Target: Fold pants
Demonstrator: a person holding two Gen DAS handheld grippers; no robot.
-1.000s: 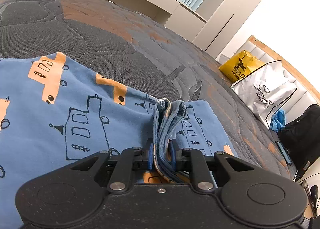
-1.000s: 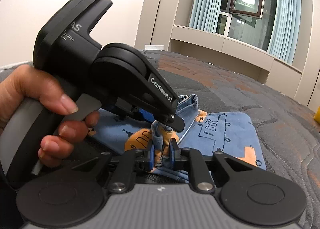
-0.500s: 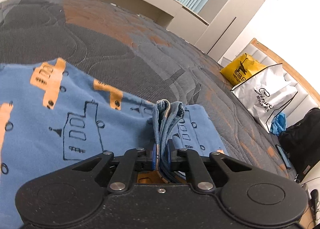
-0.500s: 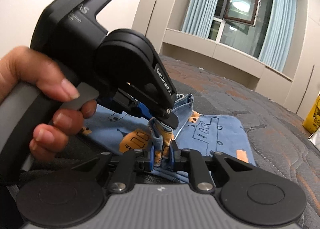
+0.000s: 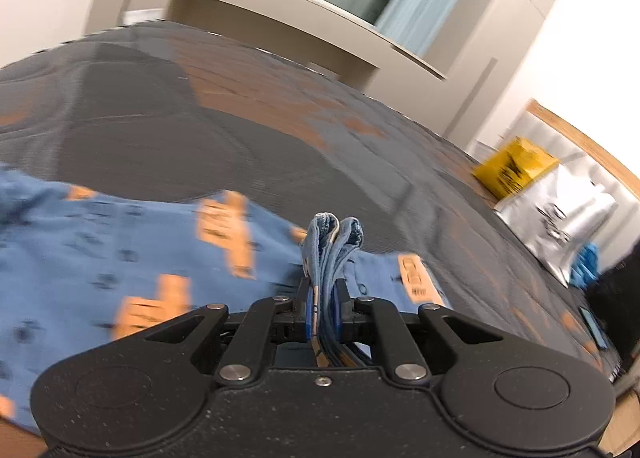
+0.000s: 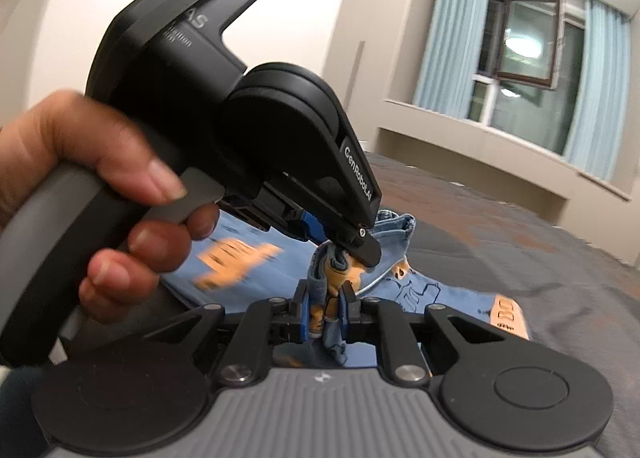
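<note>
The left gripper (image 5: pixel 323 308) is clenched on a bunched edge of the one pair of blue pants (image 5: pixel 120 258), soft knit printed with orange blocks. The right gripper (image 6: pixel 325 314) pinches another bunch. The pants spread ahead of both grippers over a quilted grey bed (image 5: pixel 160 118).

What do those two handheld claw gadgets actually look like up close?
The left gripper is a matte black shell with round hubs, silver rivets and blue-padded fingers. In the right view it shows a grey handle, a grey trigger and white "GenRobot.AI" lettering. The right gripper looks alike, but with a ribbed grey top. No cables or sleeves show.
</note>
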